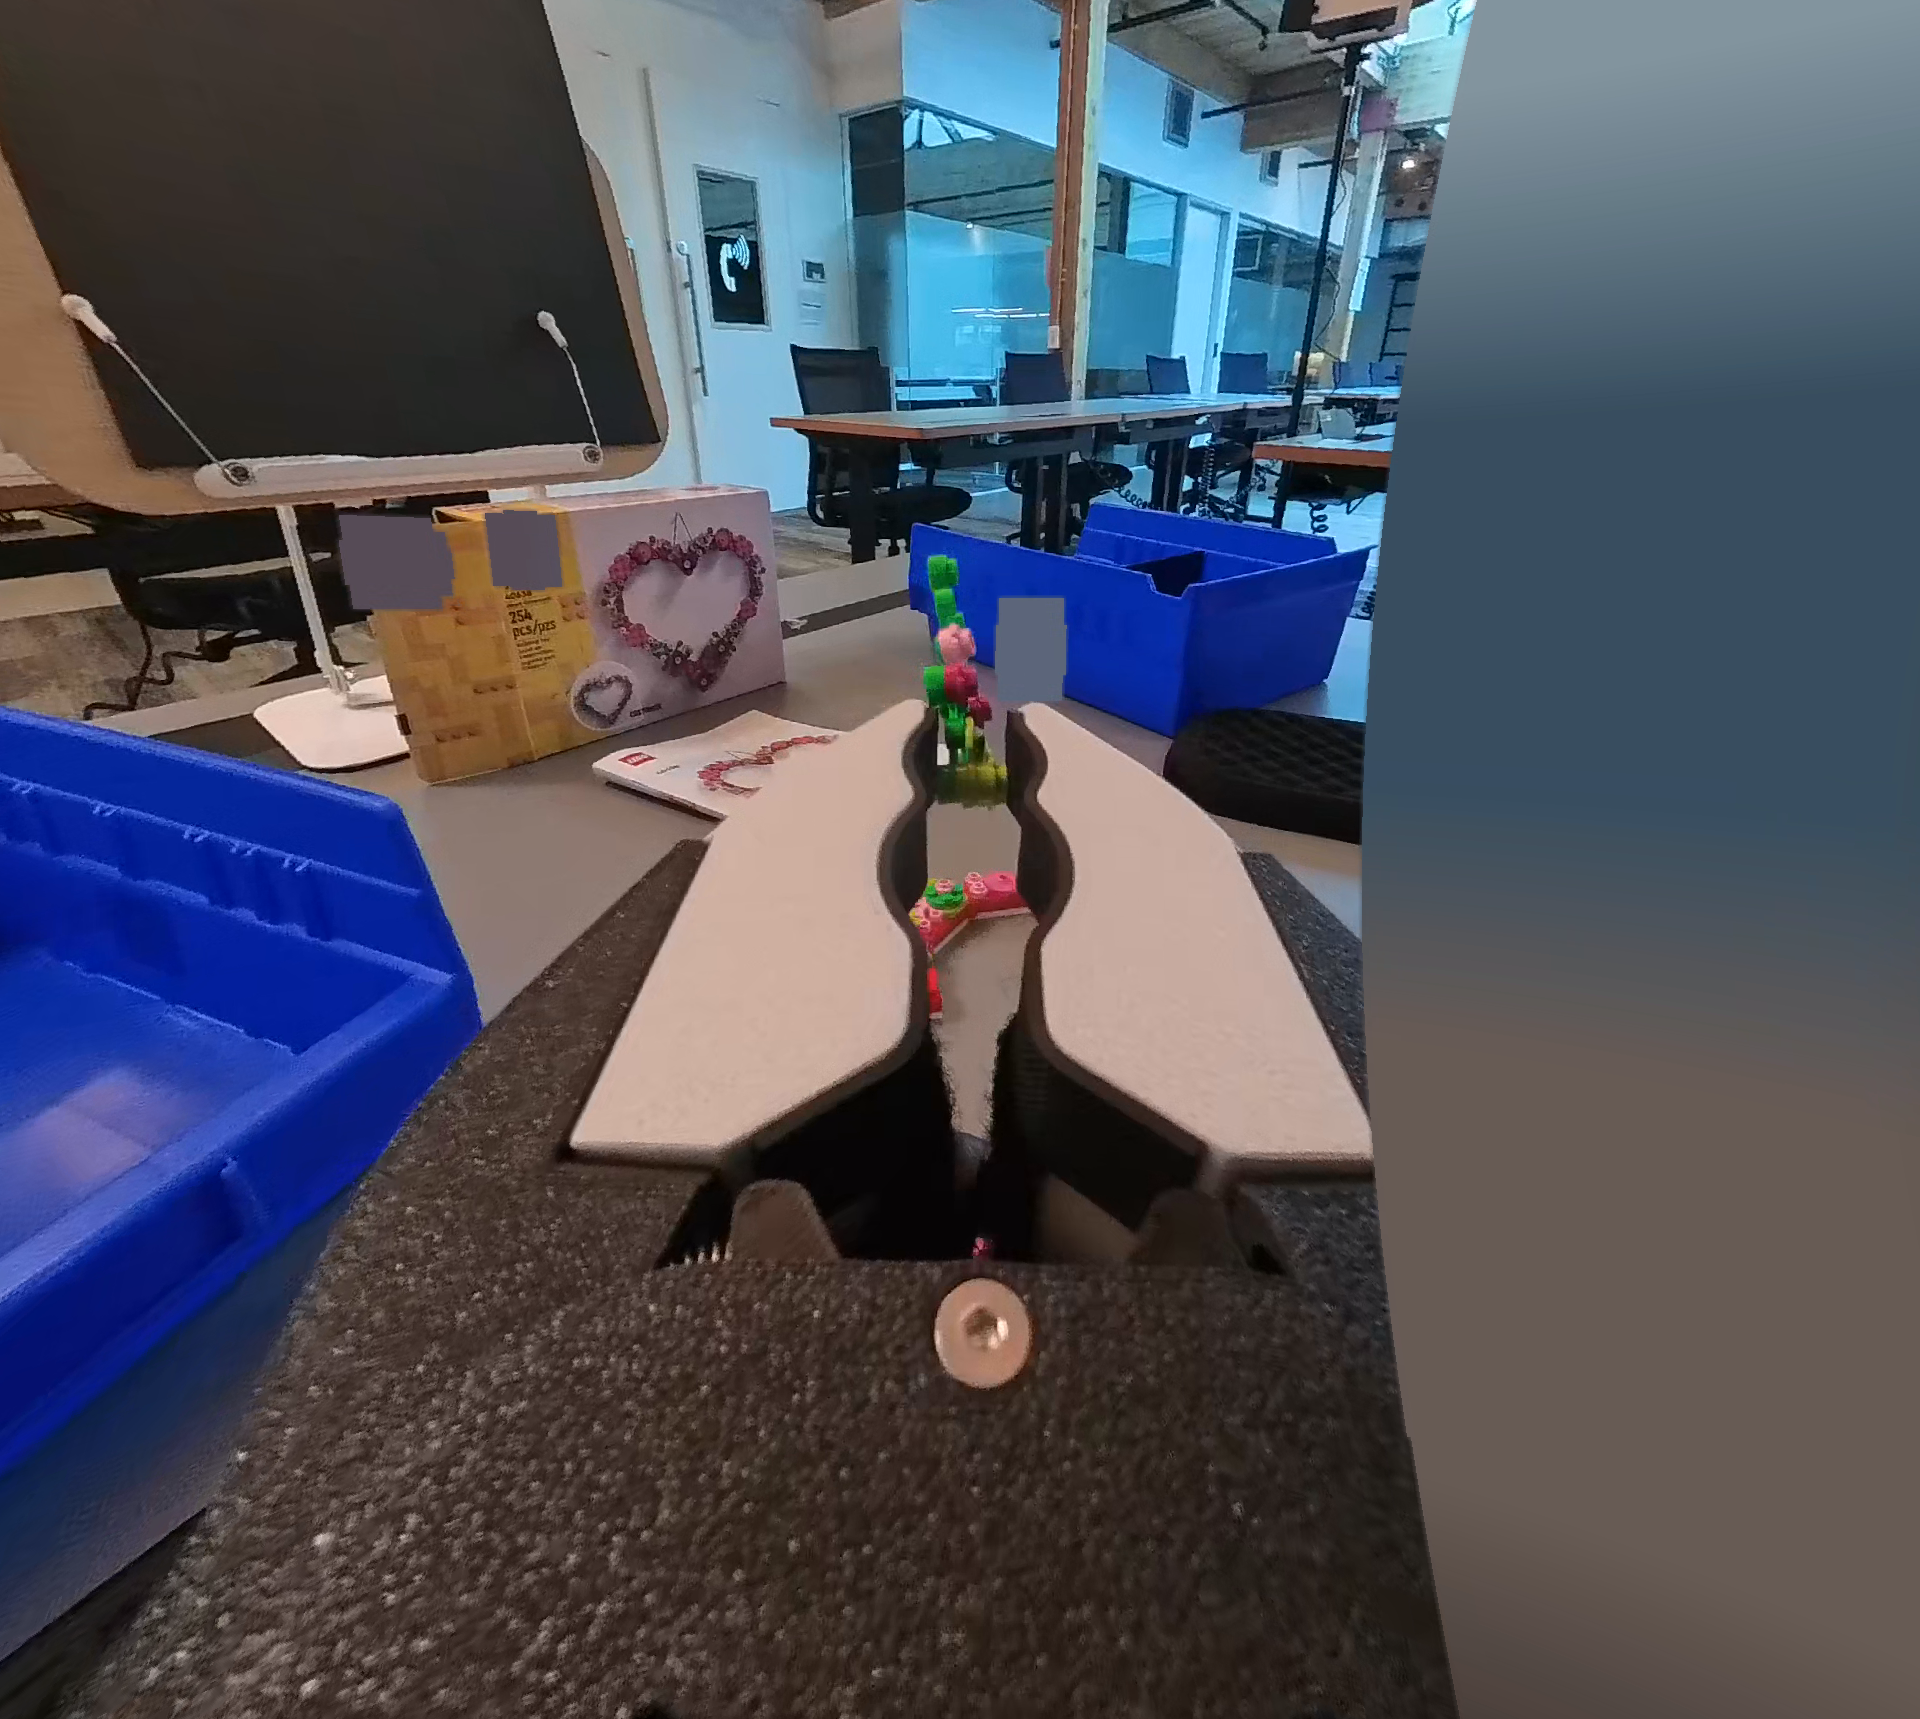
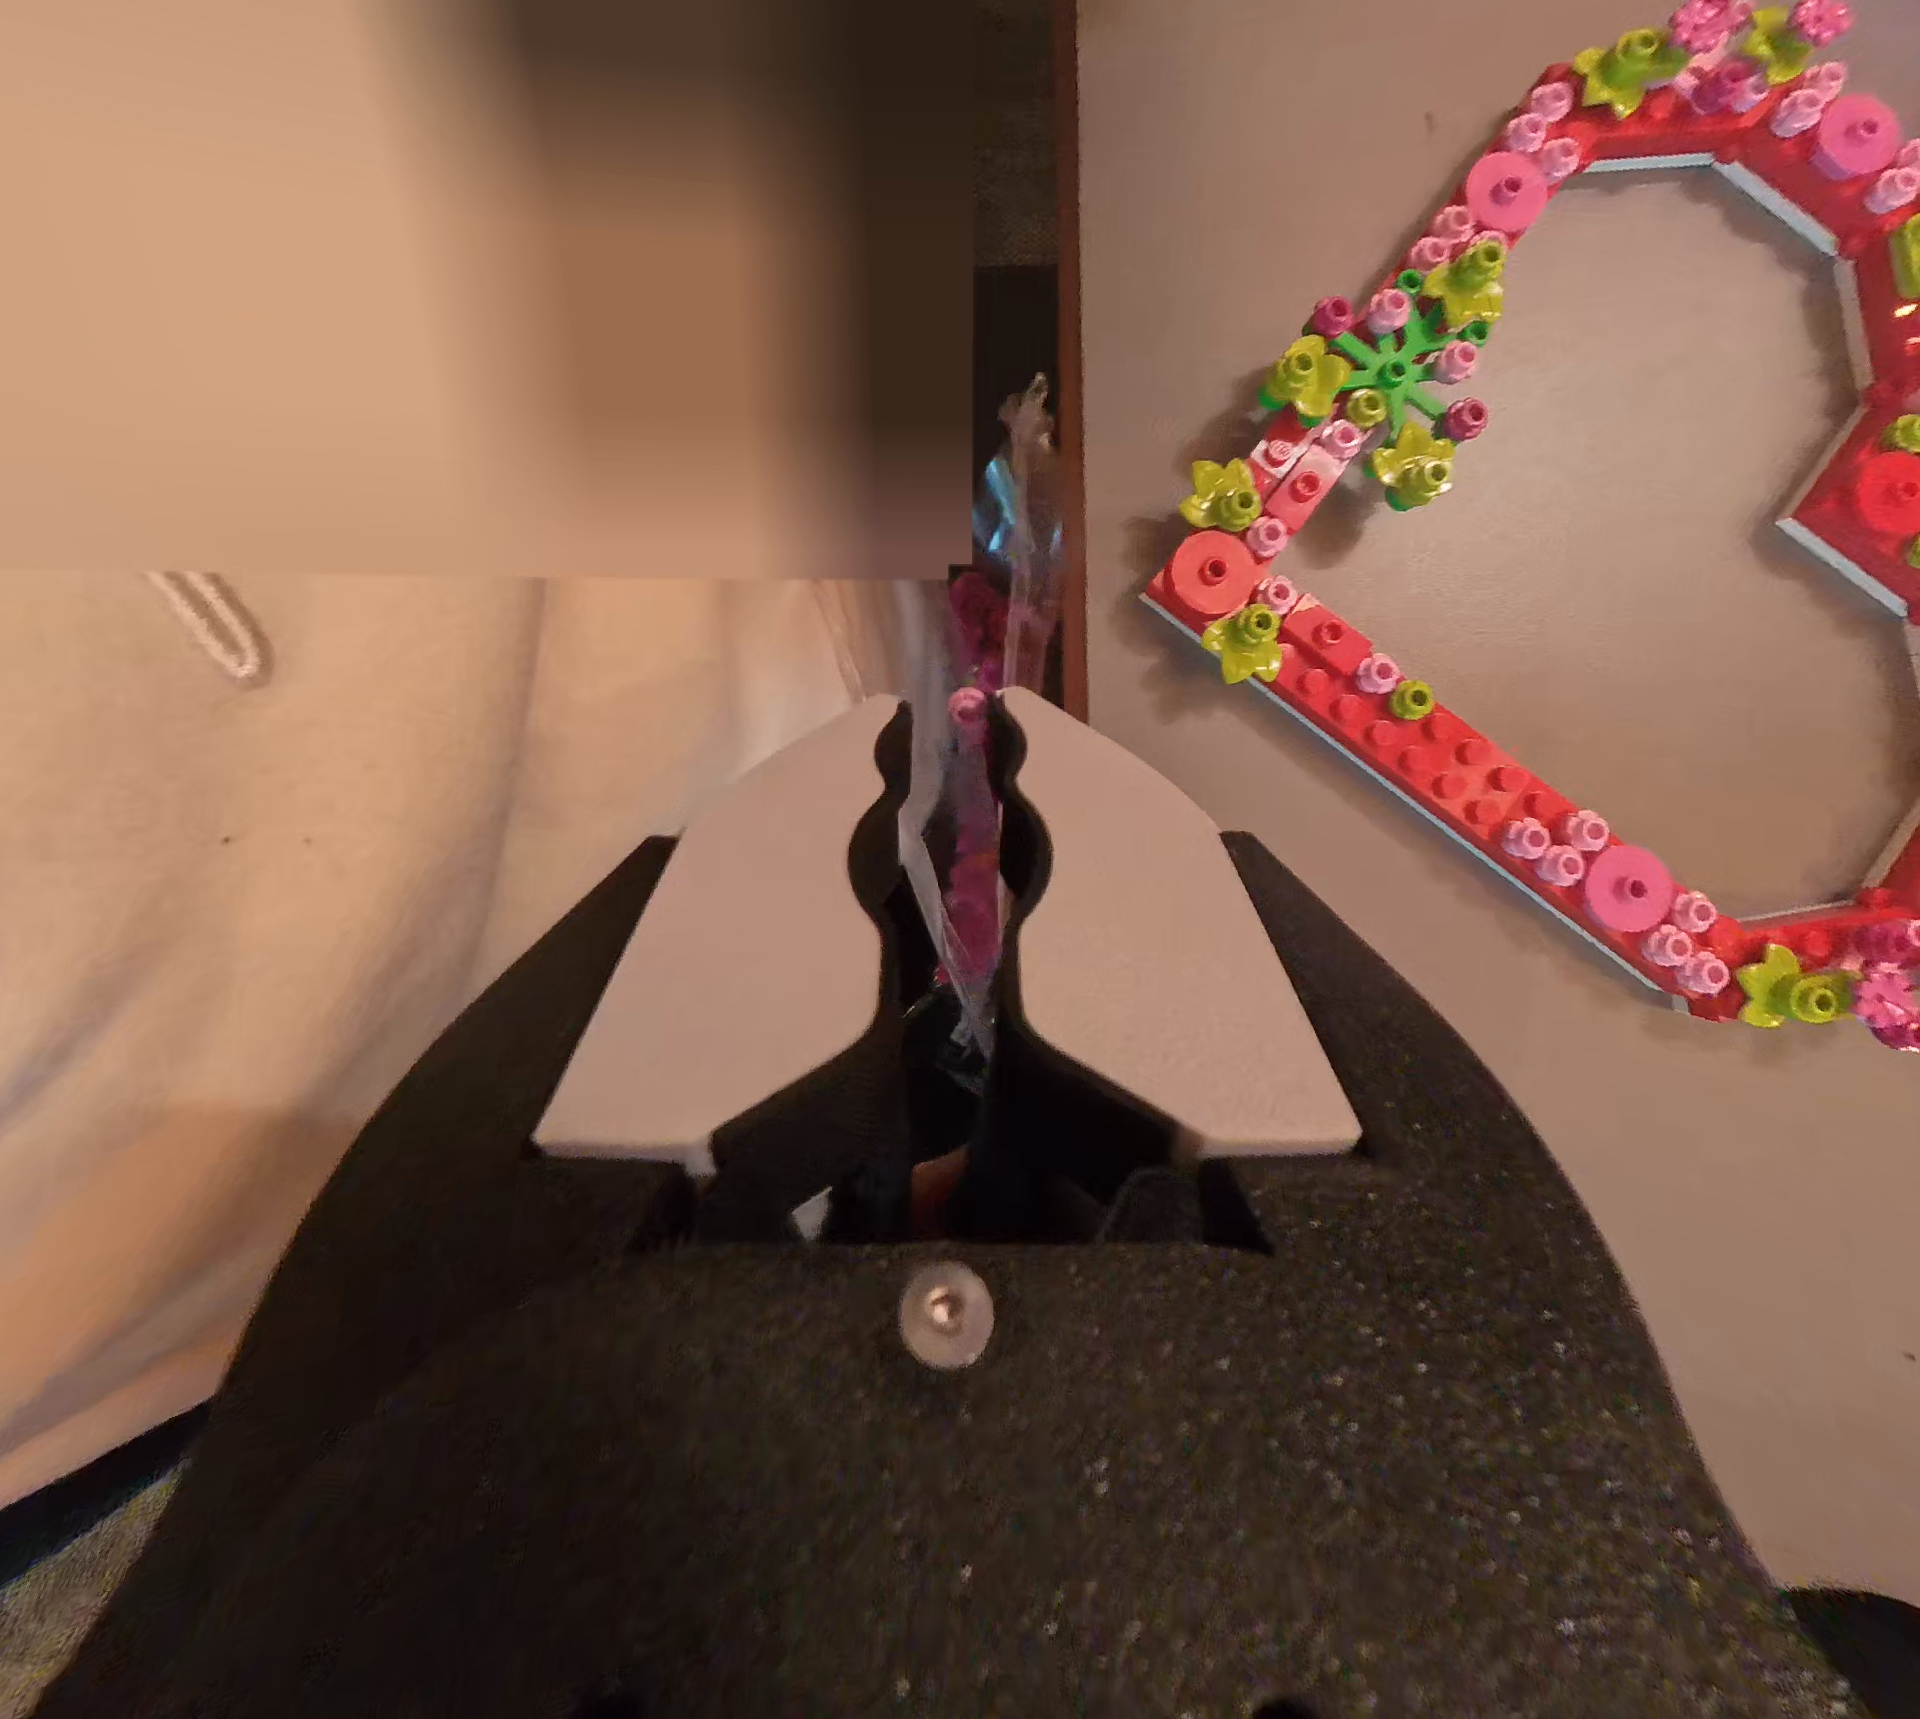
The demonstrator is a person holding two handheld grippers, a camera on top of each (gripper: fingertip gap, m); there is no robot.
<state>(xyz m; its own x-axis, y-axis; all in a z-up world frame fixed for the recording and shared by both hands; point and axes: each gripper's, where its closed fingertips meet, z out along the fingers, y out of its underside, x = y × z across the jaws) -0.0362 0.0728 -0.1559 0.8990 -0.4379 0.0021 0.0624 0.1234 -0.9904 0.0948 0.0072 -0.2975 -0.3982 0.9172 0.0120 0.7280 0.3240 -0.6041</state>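
Note:
My left gripper (image 1: 966, 719) is narrowly shut on an upright cluster of green and pink bricks (image 1: 951, 672) that rises above its fingertips. Through the gap below it, part of a red brick heart (image 1: 966, 911) lies on the grey table. My right gripper (image 2: 951, 713) is shut on a clear plastic bag of pink pieces (image 2: 971, 859), beside the table's edge. In the right wrist view the red heart frame (image 2: 1455, 765), studded with pink and lime flowers, lies flat on the table to the gripper's right.
A blue bin (image 1: 156, 994) sits close on the left and another blue bin (image 1: 1195, 630) at the back right. A brick set box (image 1: 582, 630), a booklet (image 1: 707, 765), a stand with a dark board (image 1: 312, 163) and a black pad (image 1: 1268, 776) are on the table. A person's light clothing (image 2: 312, 942) fills the left. The left gripper's tips are roughly 20 cm from the right gripper's. The red brick heart (image 1: 966, 911) is about equally far from each gripper, around 20 cm.

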